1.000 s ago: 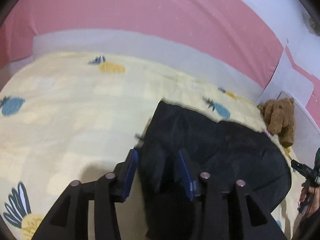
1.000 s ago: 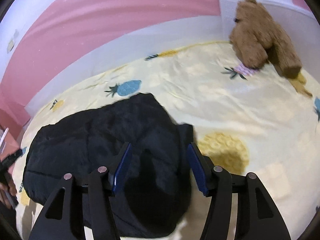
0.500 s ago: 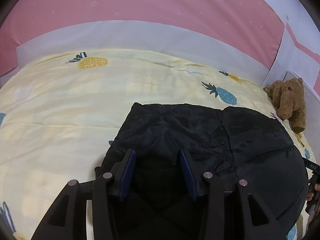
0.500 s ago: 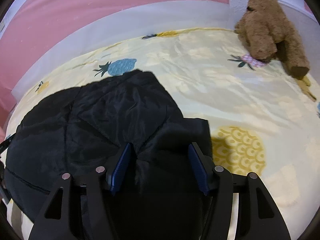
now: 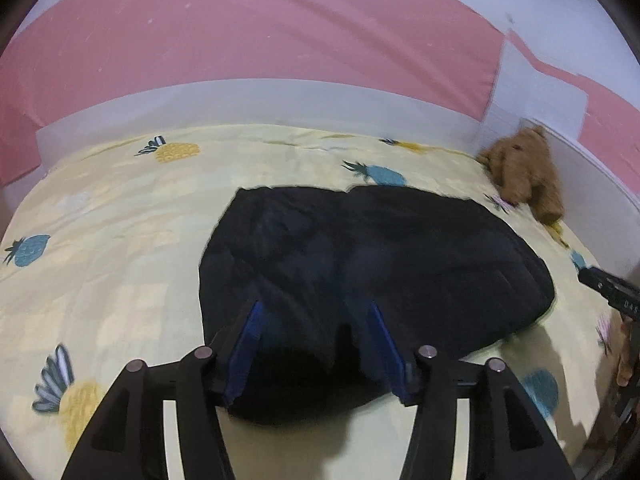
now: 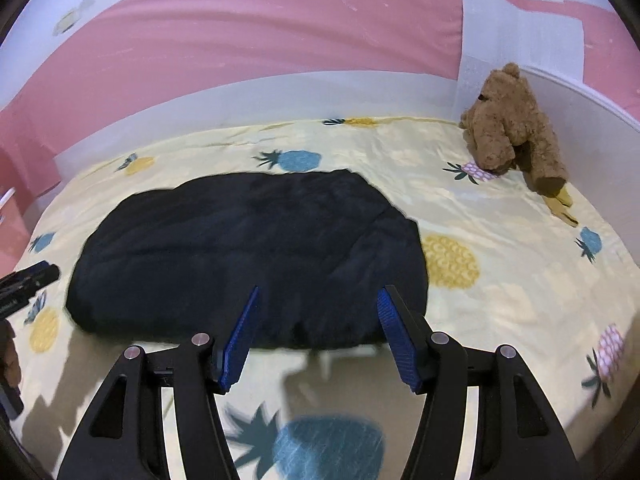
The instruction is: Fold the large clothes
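A: Here we are over the bed (image 6: 500, 280), and the dark garment (image 6: 248, 248) lies folded in a rounded heap on the yellow pineapple sheet (image 5: 120, 208), roughly in the middle of the mattress.

B: Look at the left tool (image 5: 316, 344): its jaws have just been opening. The blue pads (image 5: 244, 344) stand spread with the near edge of the garment seen between them, but they are not pressing on the cloth.

A: And the right tool (image 6: 316, 328)?

B: Spread as well. From its own camera the near hem of the garment sits just beyond the tips, with bare sheet showing between the two fingers lower down. Nothing is pinched there.

A: So both tools hang free above the near side of the heap, one toward each end. From the left wrist you can catch the right tool at the far right edge, with a bit of the person's hand (image 5: 624, 364) behind it.

B: Over in the far corner a brown teddy bear (image 6: 512, 128) leans against the white bed rail (image 6: 580, 92), well apart from the garment. Behind it all runs the pink wall (image 5: 256, 28). The left view is somewhat blurred, the right a touch sharper.
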Tool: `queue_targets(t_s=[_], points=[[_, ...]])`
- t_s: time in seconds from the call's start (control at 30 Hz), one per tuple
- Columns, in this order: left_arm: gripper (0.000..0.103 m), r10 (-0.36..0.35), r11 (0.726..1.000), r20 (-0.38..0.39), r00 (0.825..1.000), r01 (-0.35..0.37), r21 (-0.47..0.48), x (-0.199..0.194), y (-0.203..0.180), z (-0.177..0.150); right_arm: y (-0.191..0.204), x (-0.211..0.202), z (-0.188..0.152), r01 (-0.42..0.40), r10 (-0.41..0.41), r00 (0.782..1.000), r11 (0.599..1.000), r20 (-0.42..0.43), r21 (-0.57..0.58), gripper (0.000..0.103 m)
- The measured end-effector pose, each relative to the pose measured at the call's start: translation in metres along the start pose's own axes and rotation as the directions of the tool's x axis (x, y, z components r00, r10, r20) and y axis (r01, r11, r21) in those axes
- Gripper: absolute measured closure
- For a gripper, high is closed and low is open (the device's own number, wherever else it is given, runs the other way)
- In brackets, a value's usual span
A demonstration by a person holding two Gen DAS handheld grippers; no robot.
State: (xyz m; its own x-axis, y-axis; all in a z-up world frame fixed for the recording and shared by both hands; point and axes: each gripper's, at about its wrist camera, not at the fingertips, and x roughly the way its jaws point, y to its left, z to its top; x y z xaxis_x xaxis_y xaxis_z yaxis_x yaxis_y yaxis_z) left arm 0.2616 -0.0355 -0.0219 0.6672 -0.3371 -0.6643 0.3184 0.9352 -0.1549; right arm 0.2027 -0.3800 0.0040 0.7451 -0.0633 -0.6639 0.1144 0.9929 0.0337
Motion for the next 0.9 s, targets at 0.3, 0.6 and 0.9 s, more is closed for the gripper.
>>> queue_targets(t_s=[0.3,0.6,0.9], points=[[0.039,-0.019,1.000,-0.037,0.999,0.020,0.022,-0.070,-0.027,-0.067,0.062,-0.067,-0.058,0.023,-0.020,0.999,0.995,0.028,-0.095,0.042],[0.039,0.004,1.000,-0.049,0.999,-0.005,0.000,-0.108,-0.032,-0.110,0.085,-0.096,-0.095,0.022,-0.021,1.000,0.994,0.012,-0.106,0.042],[0.039,0.010,1.000,-0.072,0.997,-0.009,0.019,-0.116,-0.039,-0.125,0.089,-0.102,-0.108,0.024,-0.024,1.000,0.992,0.001,-0.122,0.042]])
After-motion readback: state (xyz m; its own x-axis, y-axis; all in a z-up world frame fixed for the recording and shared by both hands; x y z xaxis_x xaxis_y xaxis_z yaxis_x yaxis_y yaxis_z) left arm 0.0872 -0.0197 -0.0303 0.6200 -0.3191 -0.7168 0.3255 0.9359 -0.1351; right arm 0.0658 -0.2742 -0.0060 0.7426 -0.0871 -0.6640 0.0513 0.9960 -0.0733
